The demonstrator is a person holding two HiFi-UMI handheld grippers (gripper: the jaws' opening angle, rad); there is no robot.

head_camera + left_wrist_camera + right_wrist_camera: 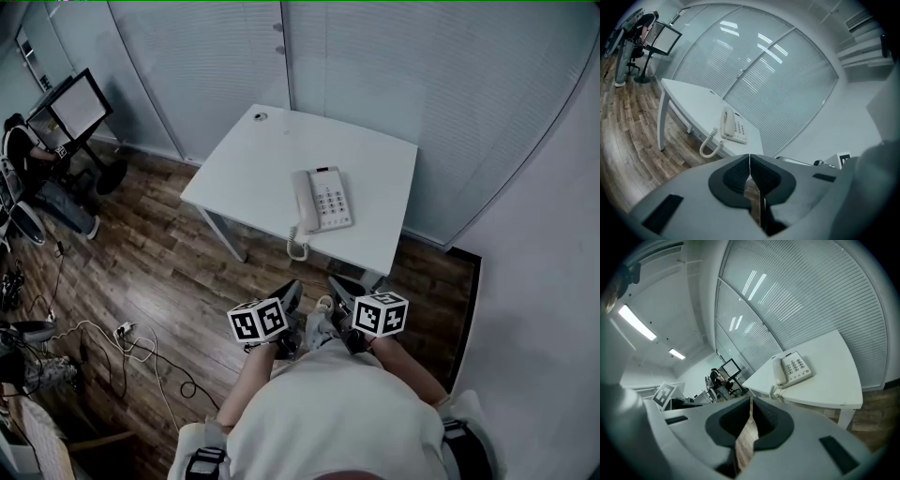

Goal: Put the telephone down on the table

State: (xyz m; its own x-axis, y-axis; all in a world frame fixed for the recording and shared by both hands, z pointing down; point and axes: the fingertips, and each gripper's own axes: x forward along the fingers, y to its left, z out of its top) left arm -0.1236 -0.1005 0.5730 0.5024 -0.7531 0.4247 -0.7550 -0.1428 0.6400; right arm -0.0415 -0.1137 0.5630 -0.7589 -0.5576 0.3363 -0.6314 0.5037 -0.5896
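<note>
Head view: the telephone [322, 199] lies on the table [375, 155] near its front edge, with the left gripper [292, 291] and right gripper [343, 285] well apart from it.

Left gripper view: jaws together, empty. The cord [708, 146] is clearest here, dangling off the edge; a snag could drag the telephone down.

Right gripper view: jaws together, empty. The handset looks seated.

White corded telephone [322, 200] lies flat on white table [244, 159]

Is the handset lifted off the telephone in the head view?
No, the handset rests in place on the telephone, which lies on the table.
</note>
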